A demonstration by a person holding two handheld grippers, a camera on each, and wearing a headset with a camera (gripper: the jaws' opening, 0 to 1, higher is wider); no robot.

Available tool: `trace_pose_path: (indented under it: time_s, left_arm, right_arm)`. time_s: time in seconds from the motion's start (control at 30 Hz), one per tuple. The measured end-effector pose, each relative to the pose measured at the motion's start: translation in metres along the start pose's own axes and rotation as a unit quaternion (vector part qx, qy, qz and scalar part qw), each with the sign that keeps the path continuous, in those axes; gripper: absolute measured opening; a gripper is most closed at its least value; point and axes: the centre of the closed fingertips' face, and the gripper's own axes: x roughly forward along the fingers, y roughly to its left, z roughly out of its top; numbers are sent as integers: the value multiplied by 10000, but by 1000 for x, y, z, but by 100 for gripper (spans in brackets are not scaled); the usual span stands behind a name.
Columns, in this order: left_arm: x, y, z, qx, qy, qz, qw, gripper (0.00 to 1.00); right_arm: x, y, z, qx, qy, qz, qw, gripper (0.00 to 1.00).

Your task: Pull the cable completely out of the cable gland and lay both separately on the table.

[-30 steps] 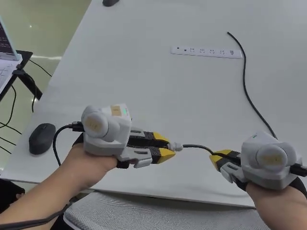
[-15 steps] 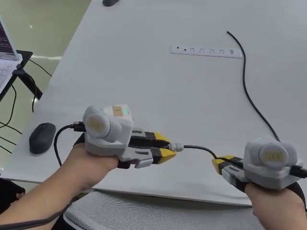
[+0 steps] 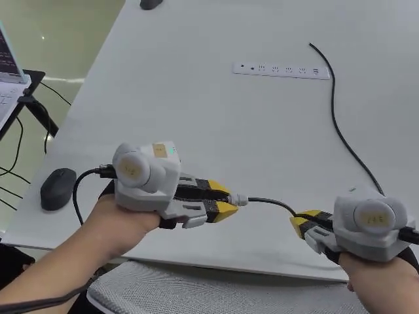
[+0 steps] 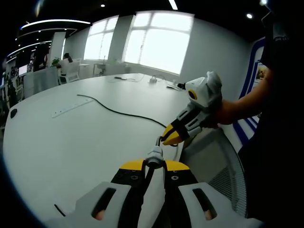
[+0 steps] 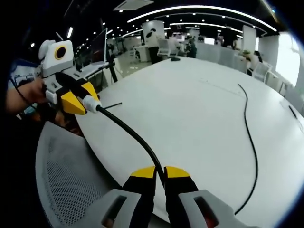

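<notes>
Right tongs pulled toward lower right, cable span longer.
Left tongs clenched on cable gland, right clenched on cable, both above surface edge, frame bottom. Cable looks light, bendy, slick: grip near gland; gland rigid.

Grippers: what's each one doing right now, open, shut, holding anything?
Left gripper: shut on the gland.
Right gripper: shut on the cable.

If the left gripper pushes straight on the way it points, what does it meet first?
Most likely the right gripper, which faces it along the cable beyond the gland; exact alignment is unclear.
</notes>
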Motion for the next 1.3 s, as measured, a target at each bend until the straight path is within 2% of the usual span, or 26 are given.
trace_pose_path:
  time_s: [0.13, 0.23, 0.33, 0.43, 0.53, 0.67, 0.77, 0.97, 1.03, 1.3]
  left_arm:
    - [-2, 2, 0, -22, -4, 28, 10000, 15]
    - [-2, 2, -1, -12, 12, 34, 10000, 15]
    - [-1, 2, -3, -10, 55, 40, 10000, 15]
    - [-1, 1, -5, -15, 71, 25, 10000, 15]
    - [-1, 0, -6, -24, 94, 4, 10000, 15]
    - [-1, 0, -6, -39, 110, -3, 9999, 15]
    - [-1, 1, -6, -43, 122, -9, 9999, 15]
    - [-1, 0, -6, -33, 155, -32, 9999, 15]
    - [0, -2, -7, -15, 182, -58, 9998, 15]
    - [1, -2, -10, 29, 243, -48, 9997, 15]
  right_arm:
    - [-6, 0, 3, -138, -25, 61, 9999, 3]
    - [-8, 2, 3, -201, -3, 131, 9997, 10]
    - [-14, 15, 16, -497, -126, 396, 9979, 18]
    - [-19, 31, 40, -1080, -345, 558, 9920, 21]
    - [-19, 45, 55, -1490, -408, 667, 9857, 22]
    - [-11, 61, 66, -1873, -398, 854, 9778, 24]
    - [-4, 66, 63, -2118, -270, 912, 9727, 22]
    - [3, 77, 65, -2401, -281, 1023, 9649, 17]
    - [6, 81, 65, -2681, -254, 1017, 9577, 14]
    - [10, 88, 61, -2696, -145, 1093, 9566, 2]
